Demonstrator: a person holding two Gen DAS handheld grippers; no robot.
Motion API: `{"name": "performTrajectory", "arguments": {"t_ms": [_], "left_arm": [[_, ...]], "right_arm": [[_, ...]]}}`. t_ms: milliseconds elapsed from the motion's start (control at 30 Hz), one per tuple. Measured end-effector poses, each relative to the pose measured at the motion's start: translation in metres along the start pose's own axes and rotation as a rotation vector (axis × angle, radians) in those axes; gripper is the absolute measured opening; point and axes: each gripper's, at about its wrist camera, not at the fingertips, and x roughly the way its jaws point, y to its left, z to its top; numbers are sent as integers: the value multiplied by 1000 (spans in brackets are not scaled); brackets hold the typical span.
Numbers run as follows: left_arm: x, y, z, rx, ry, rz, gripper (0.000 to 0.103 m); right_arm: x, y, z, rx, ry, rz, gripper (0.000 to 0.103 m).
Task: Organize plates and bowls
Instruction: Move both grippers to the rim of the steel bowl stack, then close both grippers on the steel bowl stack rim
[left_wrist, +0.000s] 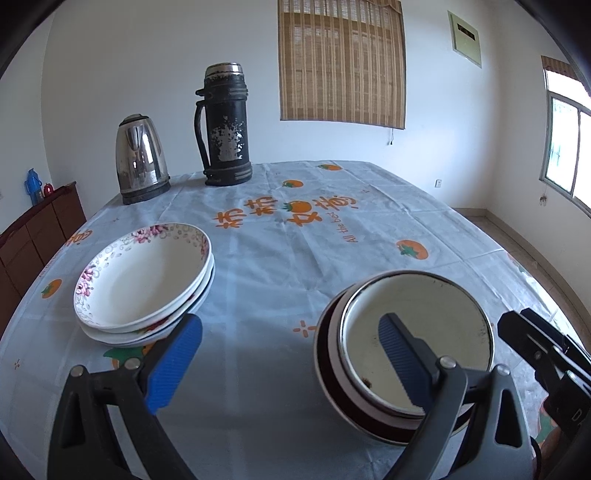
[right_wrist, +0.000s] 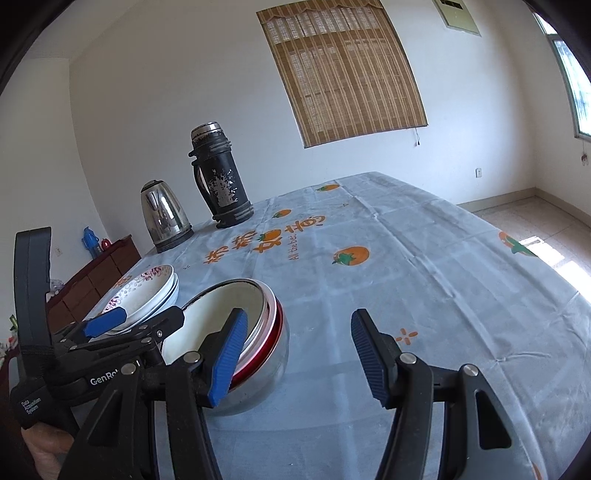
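Ribbed blue pads line both wide-apart jaws: left gripper (left_wrist: 291, 354), marked "GenRo…", and right gripper (right_wrist: 297, 356). Nested metal bowls (left_wrist: 402, 354) sit right of stacked floral porcelain plates (left_wrist: 144, 284) on "All the best" tablecloth (left_wrist: 332, 229).

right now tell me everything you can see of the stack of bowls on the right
The stack of bowls is a nested set: a cream-white enamel-looking bowl with a dark metal rim on top, a dark red band below it, and a shiny steel bowl outermost at the bottom. It sits upright on the tablecloth, apart from the floral plates. The top bowl looks empty, with small dark specks. Neither the left tongs nor the right tongs grip it.
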Motion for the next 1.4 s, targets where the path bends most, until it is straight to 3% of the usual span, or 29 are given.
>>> {"name": "performTrajectory", "arguments": {"t_ms": [300,700,800,933,1067,1133,1267,1400], "left_arm": [[11,0,-2,-22,40,-54,98],[28,0,-3,-35,102,-45,98],[34,3,-3,-57,130,-55,98],[38,6,-5,-90,160,-87,97],[40,2,-4,-75,154,-62,95],[44,0,-5,-67,167,-34,89],[50,-6,-4,-88,184,-66,68],[50,-17,-5,-70,179,-124,34]], "right_arm": [[11,-5,-2,68,46,53,61],[37,2,-6,136,141,87,61],[44,2,-8,171,183,112,49],[51,1,-10,223,207,136,49],[52,5,-11,215,206,127,49],[52,6,-12,225,203,119,48],[54,5,-11,247,195,96,42],[58,9,-6,250,222,65,40]]}}
